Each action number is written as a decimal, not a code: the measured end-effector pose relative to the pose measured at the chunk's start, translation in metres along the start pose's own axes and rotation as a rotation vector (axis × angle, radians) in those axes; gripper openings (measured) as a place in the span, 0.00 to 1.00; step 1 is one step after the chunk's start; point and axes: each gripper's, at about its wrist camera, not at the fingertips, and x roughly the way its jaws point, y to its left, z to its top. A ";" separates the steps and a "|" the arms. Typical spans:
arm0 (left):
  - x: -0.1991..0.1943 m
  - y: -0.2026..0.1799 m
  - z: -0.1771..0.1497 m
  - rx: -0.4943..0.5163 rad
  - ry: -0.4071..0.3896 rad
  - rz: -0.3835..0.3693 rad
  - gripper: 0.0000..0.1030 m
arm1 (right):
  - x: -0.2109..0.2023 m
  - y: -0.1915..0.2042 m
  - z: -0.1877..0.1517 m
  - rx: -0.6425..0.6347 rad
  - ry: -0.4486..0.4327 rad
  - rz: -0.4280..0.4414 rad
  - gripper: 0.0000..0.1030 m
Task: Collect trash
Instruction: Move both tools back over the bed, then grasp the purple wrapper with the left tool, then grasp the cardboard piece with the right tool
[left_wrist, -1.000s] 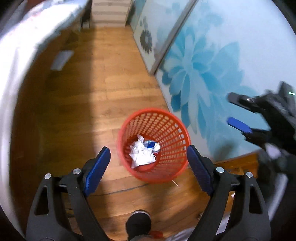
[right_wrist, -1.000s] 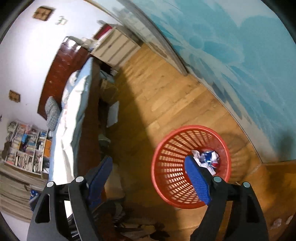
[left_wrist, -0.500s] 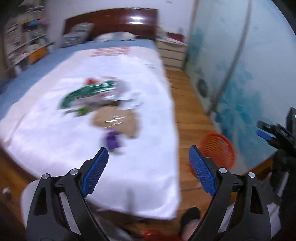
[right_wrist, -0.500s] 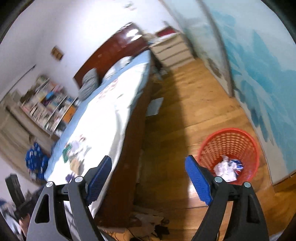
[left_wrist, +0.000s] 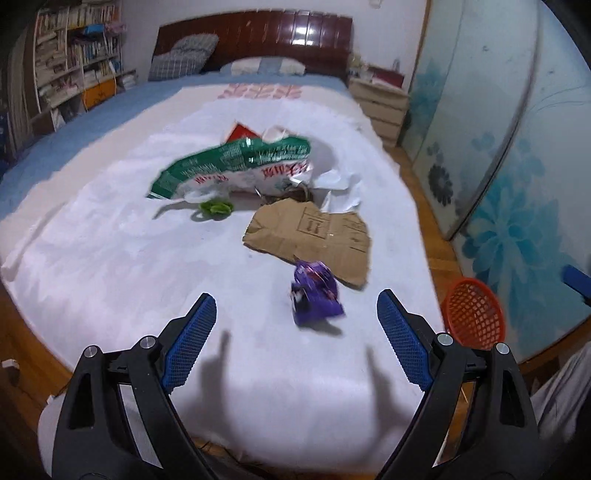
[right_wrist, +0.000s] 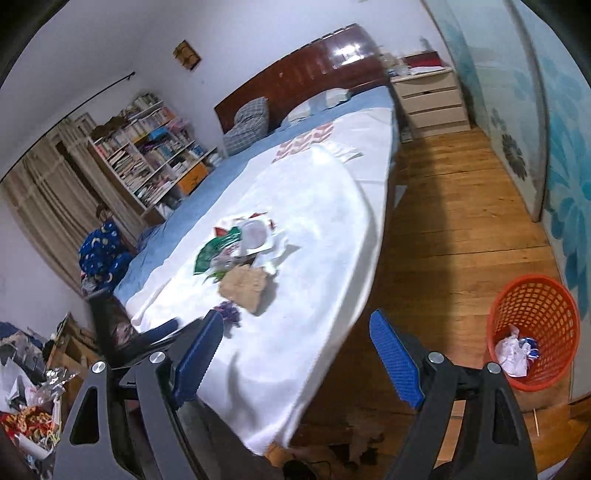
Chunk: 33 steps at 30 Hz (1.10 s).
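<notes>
Trash lies on the white bedsheet (left_wrist: 110, 258): a purple wrapper (left_wrist: 316, 293), a torn cardboard piece (left_wrist: 317, 236), a green and white bag (left_wrist: 236, 166), a green scrap (left_wrist: 216, 207) and white paper (left_wrist: 338, 184). My left gripper (left_wrist: 295, 339) is open and empty, just short of the purple wrapper. My right gripper (right_wrist: 297, 354) is open and empty over the bed's foot corner. The red mesh basket (right_wrist: 532, 328) stands on the floor at the right with crumpled trash (right_wrist: 513, 354) inside; it also shows in the left wrist view (left_wrist: 472, 314).
A wood floor strip (right_wrist: 461, 229) runs between the bed and a blue flowered sliding door (left_wrist: 517, 184). A nightstand (right_wrist: 432, 99) and a dark headboard (left_wrist: 258, 40) stand at the far end. Bookshelves (right_wrist: 155, 155) and clutter (right_wrist: 33, 406) are at the left.
Both grippers swung up and away from the basket toward the bed. The left one moved nearer the trash on the sheet. Both stayed open.
</notes>
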 end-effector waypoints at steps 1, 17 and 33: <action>0.007 0.004 0.001 -0.013 0.011 0.005 0.85 | 0.001 0.010 0.001 -0.010 0.000 0.005 0.79; -0.002 0.033 -0.001 -0.105 0.030 -0.070 0.19 | 0.077 0.062 0.021 -0.128 0.131 0.009 0.79; -0.029 0.067 -0.005 -0.180 -0.050 -0.086 0.19 | 0.232 0.044 0.013 0.023 0.325 -0.001 0.21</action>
